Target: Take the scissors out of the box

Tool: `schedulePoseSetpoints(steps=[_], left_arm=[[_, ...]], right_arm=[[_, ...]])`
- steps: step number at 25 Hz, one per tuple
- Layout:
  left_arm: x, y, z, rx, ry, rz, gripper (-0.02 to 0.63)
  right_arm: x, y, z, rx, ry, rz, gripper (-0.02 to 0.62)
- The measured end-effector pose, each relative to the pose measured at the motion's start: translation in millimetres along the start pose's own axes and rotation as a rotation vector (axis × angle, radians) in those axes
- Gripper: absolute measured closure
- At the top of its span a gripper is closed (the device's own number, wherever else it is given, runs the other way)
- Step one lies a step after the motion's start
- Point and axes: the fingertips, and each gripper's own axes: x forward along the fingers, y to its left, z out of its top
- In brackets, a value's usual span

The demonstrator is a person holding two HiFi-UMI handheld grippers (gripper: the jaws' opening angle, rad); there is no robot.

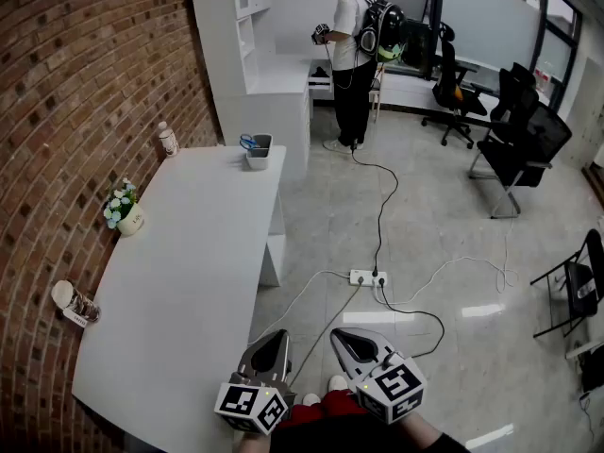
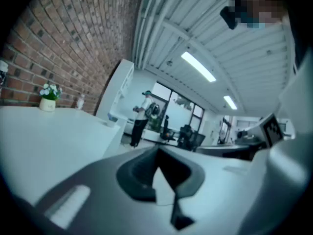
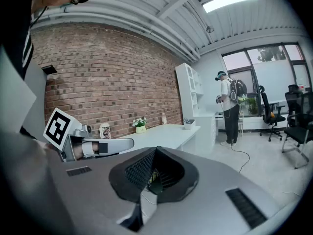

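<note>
**Table** (image 1: 189,281): long, white, set along brick wall. Largest item.
**Person** (image 1: 351,55): stood well beyond table's far end.
**Left gripper** (image 1: 274,345): jaws pressed together, nothing betw. them. Held low, near table's near end.
**Right gripper** (image 1: 347,344): same, jaws met tip to tip, empty. Just beside left one, over floor.
**Box** (image 1: 259,152): small, grey, open-topped. At table's far corner, well apart from both grippers.
**Scissors** (image 1: 249,142): blue handles stuck up out of box; blades inside, not visible.
**Step in hand (est.):** approach, reach not begun.
**To do well:**
- Walk up alongside table.
- Spread one gripper's jaws before reaching box.
- Come down from above and pinch handles.
- Lift straight up.
- Steady box w/ other gripper so it doesn't tip or slide.
</note>
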Motion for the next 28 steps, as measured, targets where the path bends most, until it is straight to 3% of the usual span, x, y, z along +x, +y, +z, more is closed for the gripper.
schedulePoseSetpoints(steps=[28], left_arm=[[3, 36, -11, -0.075, 0.029, 0.01, 0.603]], right_arm=[[30, -32, -11, 0.119, 0.065, -0.089, 0.586]])
